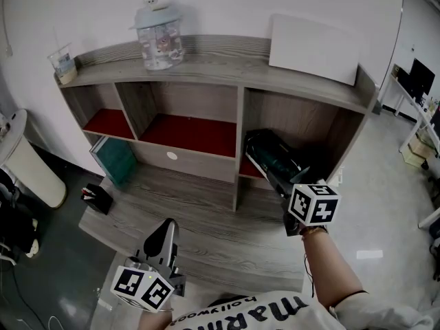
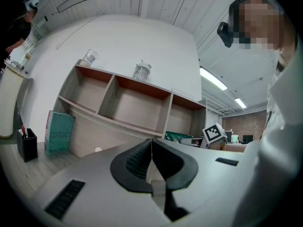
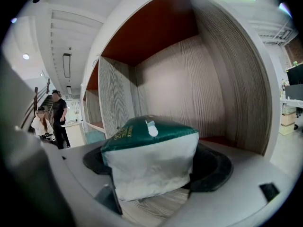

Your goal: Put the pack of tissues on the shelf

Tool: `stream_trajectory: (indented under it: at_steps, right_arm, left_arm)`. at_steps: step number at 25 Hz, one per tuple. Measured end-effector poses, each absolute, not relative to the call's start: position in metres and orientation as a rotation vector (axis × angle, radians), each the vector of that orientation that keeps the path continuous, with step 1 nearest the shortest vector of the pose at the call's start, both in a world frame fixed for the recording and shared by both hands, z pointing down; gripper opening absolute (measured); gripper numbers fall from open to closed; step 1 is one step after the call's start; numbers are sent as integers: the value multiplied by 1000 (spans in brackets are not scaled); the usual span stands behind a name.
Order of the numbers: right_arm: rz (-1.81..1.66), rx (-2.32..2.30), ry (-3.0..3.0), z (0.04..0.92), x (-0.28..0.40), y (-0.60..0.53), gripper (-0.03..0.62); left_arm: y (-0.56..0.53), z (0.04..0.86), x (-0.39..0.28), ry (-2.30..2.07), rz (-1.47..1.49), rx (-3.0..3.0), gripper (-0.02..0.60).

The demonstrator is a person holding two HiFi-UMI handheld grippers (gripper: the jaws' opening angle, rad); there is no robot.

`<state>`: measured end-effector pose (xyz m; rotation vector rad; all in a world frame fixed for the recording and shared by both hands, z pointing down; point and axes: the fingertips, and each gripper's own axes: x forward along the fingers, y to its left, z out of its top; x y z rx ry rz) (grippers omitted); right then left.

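Observation:
The pack of tissues, dark green on top with white sides, sits between the jaws of my right gripper, which is shut on it. In the head view the pack and right gripper are at the mouth of the right compartment of the grey wooden shelf. Wood-grain board shows just under the pack; I cannot tell whether it touches. My left gripper hangs low at the front left, away from the shelf. It is shut with nothing in it, and in its own view the left gripper has its jaws pressed together.
On the shelf top stand a lidded glass jar, a small cup and a white board. A teal book leans at the lower left beside a black pen holder. A white bin is left. Two people stand far off.

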<state>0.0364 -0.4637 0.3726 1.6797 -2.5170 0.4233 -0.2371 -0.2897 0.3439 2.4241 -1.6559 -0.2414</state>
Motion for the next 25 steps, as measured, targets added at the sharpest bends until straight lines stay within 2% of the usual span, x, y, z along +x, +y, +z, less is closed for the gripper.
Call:
stream_trajectory:
  at_steps: [25]
  right_arm:
    - [380, 1669, -2519, 372, 31, -471, 458]
  left_arm:
    - [-290, 346, -245, -1676, -241, 2403, 18]
